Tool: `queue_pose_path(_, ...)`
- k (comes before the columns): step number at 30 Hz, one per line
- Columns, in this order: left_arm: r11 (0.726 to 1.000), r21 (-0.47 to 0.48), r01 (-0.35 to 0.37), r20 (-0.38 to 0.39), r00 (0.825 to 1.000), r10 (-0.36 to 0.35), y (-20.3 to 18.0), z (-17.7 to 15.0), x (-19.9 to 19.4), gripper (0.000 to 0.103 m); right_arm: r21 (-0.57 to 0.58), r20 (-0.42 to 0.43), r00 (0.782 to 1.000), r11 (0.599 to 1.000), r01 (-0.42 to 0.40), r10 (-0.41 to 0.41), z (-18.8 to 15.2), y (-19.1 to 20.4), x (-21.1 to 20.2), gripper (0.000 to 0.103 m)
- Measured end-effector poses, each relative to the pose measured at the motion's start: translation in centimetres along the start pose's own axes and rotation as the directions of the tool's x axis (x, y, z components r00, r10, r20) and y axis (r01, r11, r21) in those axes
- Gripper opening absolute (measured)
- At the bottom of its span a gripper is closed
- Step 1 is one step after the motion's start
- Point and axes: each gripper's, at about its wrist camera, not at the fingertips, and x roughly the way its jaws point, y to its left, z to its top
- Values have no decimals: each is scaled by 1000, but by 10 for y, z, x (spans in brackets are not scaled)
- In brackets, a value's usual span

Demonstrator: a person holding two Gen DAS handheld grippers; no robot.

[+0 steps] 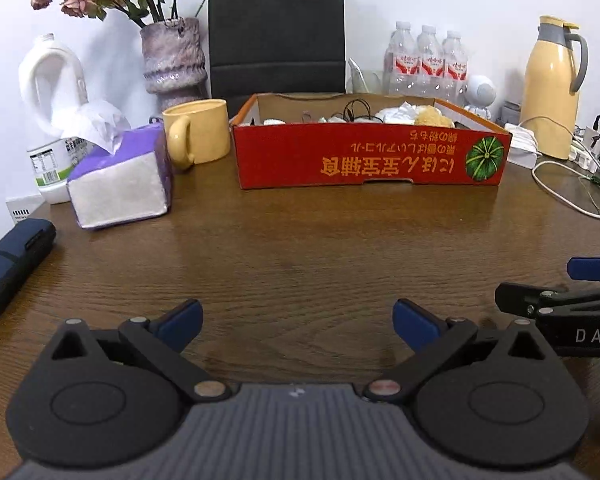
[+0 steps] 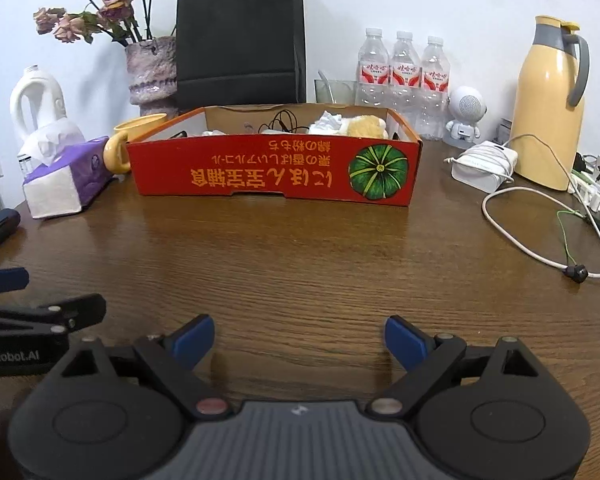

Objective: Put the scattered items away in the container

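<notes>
A shallow red cardboard box (image 1: 364, 160) (image 2: 272, 172) with orange lettering and a green squash picture stands at the far middle of the brown wooden table. Inside it lie a black cable (image 1: 356, 110) (image 2: 284, 122), crumpled white tissue (image 1: 400, 114) (image 2: 330, 122) and a tan plush item (image 1: 434, 118) (image 2: 366, 126). My left gripper (image 1: 298, 322) hovers open over bare wood near the front edge, nothing between its blue pads. My right gripper (image 2: 300, 338) is open likewise, empty, beside the left one. Each shows at the other view's edge.
A purple tissue box (image 1: 120, 178) (image 2: 64, 180), yellow mug (image 1: 198, 132), vase of dried flowers (image 1: 174, 56) and white jug (image 1: 52, 92) stand left. A dark case (image 1: 12, 266) lies at far left. Water bottles (image 2: 404, 76), a yellow thermos (image 2: 550, 100), a white charger (image 2: 484, 164) and cables (image 2: 540, 248) crowd the right.
</notes>
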Motion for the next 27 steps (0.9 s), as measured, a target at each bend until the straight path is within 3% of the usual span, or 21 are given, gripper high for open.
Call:
queue_pose_path(6, 1000, -9, 3, -61, 998, -3, -2, 0, 10, 103, 9, -21, 1000, 1000, 7, -7, 0, -2, 4, 92)
queue_pose_path(12, 1000, -28, 8, -71, 997, -10, -1, 0, 11, 103, -5, -42, 999, 1000, 18, -18, 0, 1, 8, 102)
queue_pose_path(27, 999, -36, 12, -73, 997, -14, 0, 1, 13, 103, 10, -50, 998, 999, 39, -39, 2, 3, 12, 103)
